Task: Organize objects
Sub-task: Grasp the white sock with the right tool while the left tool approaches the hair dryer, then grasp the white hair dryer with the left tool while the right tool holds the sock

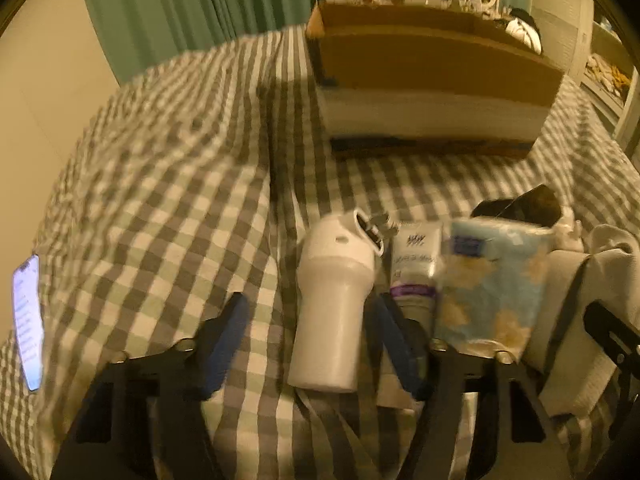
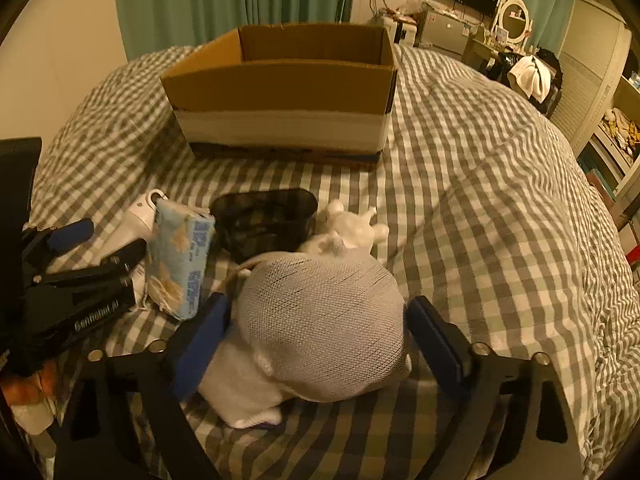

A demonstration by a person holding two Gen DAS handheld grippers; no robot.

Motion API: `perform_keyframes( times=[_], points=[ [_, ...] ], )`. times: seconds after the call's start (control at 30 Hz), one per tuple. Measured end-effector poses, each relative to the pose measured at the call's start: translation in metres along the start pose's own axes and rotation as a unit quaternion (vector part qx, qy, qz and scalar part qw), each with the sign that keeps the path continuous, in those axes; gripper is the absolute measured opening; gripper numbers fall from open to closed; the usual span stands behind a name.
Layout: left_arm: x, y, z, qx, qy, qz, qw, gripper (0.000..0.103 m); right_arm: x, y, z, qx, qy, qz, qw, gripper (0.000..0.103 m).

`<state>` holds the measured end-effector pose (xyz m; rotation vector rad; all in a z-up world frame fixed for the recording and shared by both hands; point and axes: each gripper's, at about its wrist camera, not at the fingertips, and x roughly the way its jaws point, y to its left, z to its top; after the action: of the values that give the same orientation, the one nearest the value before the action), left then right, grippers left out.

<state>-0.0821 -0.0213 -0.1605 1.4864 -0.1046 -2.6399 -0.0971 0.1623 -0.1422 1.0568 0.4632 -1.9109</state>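
Both of my grippers sit low over the checked bedspread (image 2: 480, 184) with their jaws spread wide. My left gripper (image 1: 312, 312) straddles a white bottle (image 1: 332, 304) that lies on the cover with its capped end pointing away from me; neither blue pad touches it, a gap showing on the left side and the right pad lying just beside it. My right gripper (image 2: 320, 320) brackets a grey mesh cap (image 2: 324, 320) resting on a white cloth (image 2: 240, 392); the pads stand close at either side of the mesh, and I cannot tell whether they touch it.

Just beside the bottle on its right lies a tube with a purple band (image 1: 414, 268), and next to that a pale blue tissue pack (image 1: 492, 280) with yellowish flowers. Beyond the cap sit a dark basket (image 2: 264, 220) and a small white plush toy (image 2: 352, 228), near each other. A lit phone (image 1: 28, 320) lies at the far left edge of the bed.

Farther off, an open cardboard box (image 2: 280, 92) stands upright on the bedspread, well apart from the cluster. Green curtains (image 2: 224, 0) hang behind it.
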Motion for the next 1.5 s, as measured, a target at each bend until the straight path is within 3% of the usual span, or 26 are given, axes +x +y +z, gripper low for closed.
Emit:
perform_keyframes(
  times=[0.17, 0.67, 0.73, 0.77, 0.97, 1.1, 1.33, 1.5],
  points=[
    [0.009, -0.004, -0.005, -0.003, 0.01, -0.02, 0.9998, 0.034, 0.006, 0.001, 0.001, 0.0, 0.007, -0.006, 1.0, 0.08],
    [-0.056, 0.003, -0.02, -0.019, -0.047, -0.026, 0.9984, 0.03, -0.04, 0.008, -0.002, -0.01, -0.055, 0.011, 0.998, 0.066],
    [-0.068, 0.009, -0.014, -0.026, -0.063, -0.022, 0.9974, 0.02, -0.05, 0.008, -0.002, -0.011, -0.066, 0.01, 0.998, 0.065],
    [-0.074, 0.009, -0.013, -0.025, -0.069, -0.023, 0.997, 0.006, -0.054, 0.008, -0.002, -0.011, -0.071, 0.012, 0.997, 0.065],
    [-0.1, 0.016, -0.005, -0.027, -0.097, -0.024, 0.9946, 0.004, -0.082, 0.011, -0.001, -0.01, -0.096, 0.02, 0.995, 0.065],
    [-0.094, 0.022, -0.006, -0.035, -0.084, -0.049, 0.9947, 0.004, -0.093, 0.011, -0.003, -0.01, -0.106, 0.021, 0.994, 0.065],
    [-0.064, 0.013, -0.008, -0.02, -0.057, -0.036, 0.9975, 0.012, -0.089, 0.003, -0.005, -0.005, -0.102, 0.029, 0.994, 0.065],
    [-0.036, 0.005, -0.01, -0.008, -0.027, -0.031, 0.9991, 0.044, -0.072, -0.002, -0.003, -0.001, -0.089, 0.039, 0.995, 0.065]
  ],
)
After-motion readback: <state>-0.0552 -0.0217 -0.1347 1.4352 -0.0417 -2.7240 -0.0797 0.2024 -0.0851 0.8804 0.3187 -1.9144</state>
